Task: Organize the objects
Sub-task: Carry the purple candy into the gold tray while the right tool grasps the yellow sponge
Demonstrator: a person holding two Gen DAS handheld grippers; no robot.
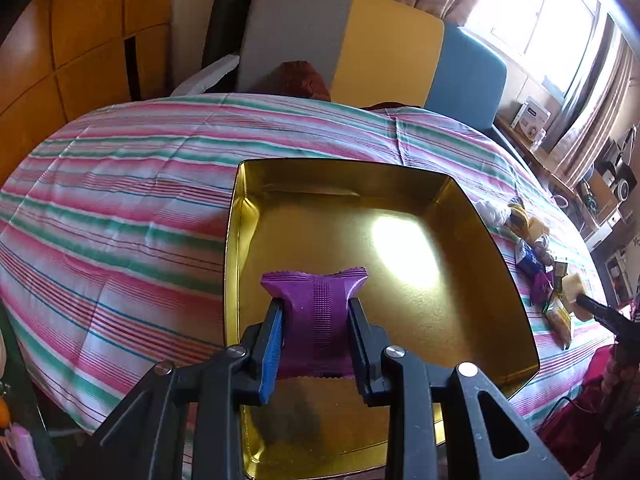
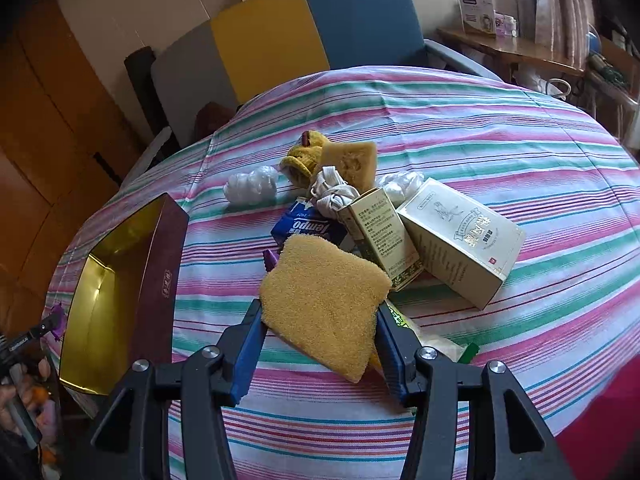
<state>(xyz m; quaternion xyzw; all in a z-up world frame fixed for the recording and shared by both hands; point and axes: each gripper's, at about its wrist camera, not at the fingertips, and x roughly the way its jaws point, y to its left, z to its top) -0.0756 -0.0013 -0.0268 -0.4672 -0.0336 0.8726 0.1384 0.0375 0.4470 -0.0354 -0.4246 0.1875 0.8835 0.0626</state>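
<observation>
L gripper (image 1: 316, 320) clamps purple packet (image 1: 314, 312) over tin (image 1: 472, 216); R gripper (image 2: 320, 320) pinches sponge (image 2: 320, 292)

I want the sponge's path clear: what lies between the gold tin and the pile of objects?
In the right wrist view, only bare striped cloth lies between the gold tin and the pile.

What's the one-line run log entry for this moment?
left gripper: shut on purple snack packet, over open gold-lined tin box | right gripper: shut on yellow bread-shaped sponge, by clutter pile
</observation>
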